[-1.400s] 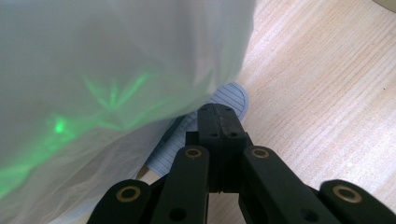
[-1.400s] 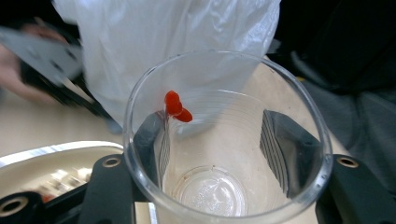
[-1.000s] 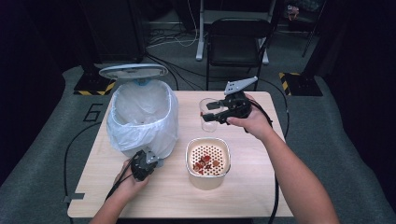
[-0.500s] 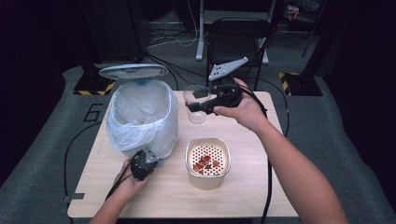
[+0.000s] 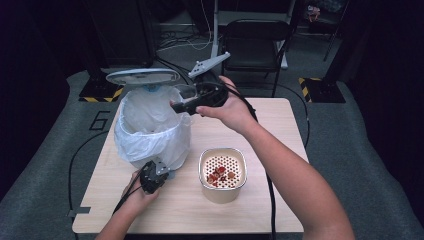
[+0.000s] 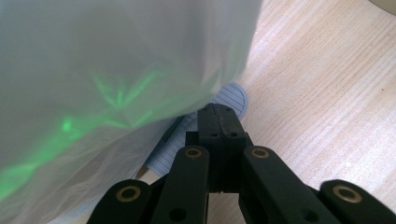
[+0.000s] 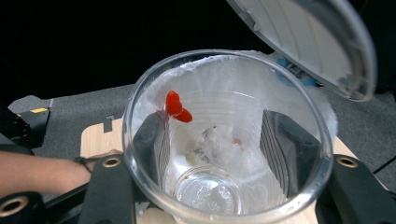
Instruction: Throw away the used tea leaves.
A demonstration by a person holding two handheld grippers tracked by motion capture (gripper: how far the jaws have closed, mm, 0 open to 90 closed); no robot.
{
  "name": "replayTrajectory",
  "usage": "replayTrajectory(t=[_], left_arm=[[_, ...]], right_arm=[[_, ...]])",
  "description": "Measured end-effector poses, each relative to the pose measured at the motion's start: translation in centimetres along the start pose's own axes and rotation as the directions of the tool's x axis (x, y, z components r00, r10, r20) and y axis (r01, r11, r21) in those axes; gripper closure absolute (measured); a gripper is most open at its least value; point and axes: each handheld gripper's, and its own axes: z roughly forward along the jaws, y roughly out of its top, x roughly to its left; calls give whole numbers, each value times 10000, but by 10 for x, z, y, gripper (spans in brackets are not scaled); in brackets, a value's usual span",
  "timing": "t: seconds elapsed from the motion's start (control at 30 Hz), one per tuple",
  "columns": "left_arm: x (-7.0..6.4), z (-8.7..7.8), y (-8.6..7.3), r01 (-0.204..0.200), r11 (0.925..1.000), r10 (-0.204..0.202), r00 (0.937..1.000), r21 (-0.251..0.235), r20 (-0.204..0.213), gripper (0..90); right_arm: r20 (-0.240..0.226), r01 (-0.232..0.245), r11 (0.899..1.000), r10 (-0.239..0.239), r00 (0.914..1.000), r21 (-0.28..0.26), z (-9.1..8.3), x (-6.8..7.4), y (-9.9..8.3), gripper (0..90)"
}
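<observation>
A bin (image 5: 150,127) lined with a white bag stands at the table's left, its lid (image 5: 142,76) raised. Over the bin's right rim my right gripper (image 5: 182,106) is shut on a clear plastic cup (image 5: 186,92), tipped toward the bag. In the right gripper view the cup (image 7: 224,191) sits between the jaws of the right gripper (image 7: 217,128). Red bits (image 7: 175,107) cling to its inner wall. My left gripper (image 5: 162,172) is at the bin's foot. Seen up close, the left gripper (image 6: 219,114) is shut, tips resting on the grey ribbed pedal (image 6: 236,95).
A cream container (image 5: 222,192) with a perforated insert holding red pieces (image 5: 220,175) stands in the table's front middle. The wooden table (image 5: 280,130) has bare room at the right. A black chair (image 5: 255,35) stands behind the table.
My right gripper has carried the cup left from the table's back middle to above the bin and tipped it. The left gripper has stayed at the pedal.
</observation>
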Motion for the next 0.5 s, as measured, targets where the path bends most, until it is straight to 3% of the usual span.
replayTrajectory(t=[0.17,0.37,0.4,0.5], left_arm=[[0,0,0,4,10000,-4,10000,-4,9,900],[-1,1,0,22,10000,-23,9999,-61,-150,900],[0,-1,0,-32,9999,33,10000,115,-69,900],[-1,-1,0,-18,10000,19,10000,78,-58,900]], right_arm=[[183,-88,9999,87,9998,62,25,5,6,425],[382,-557,9984,558,9977,-32,49,6,12,421],[443,-709,9975,710,9965,-51,53,6,13,418],[818,-1046,9942,1062,9910,-231,61,4,15,410]])
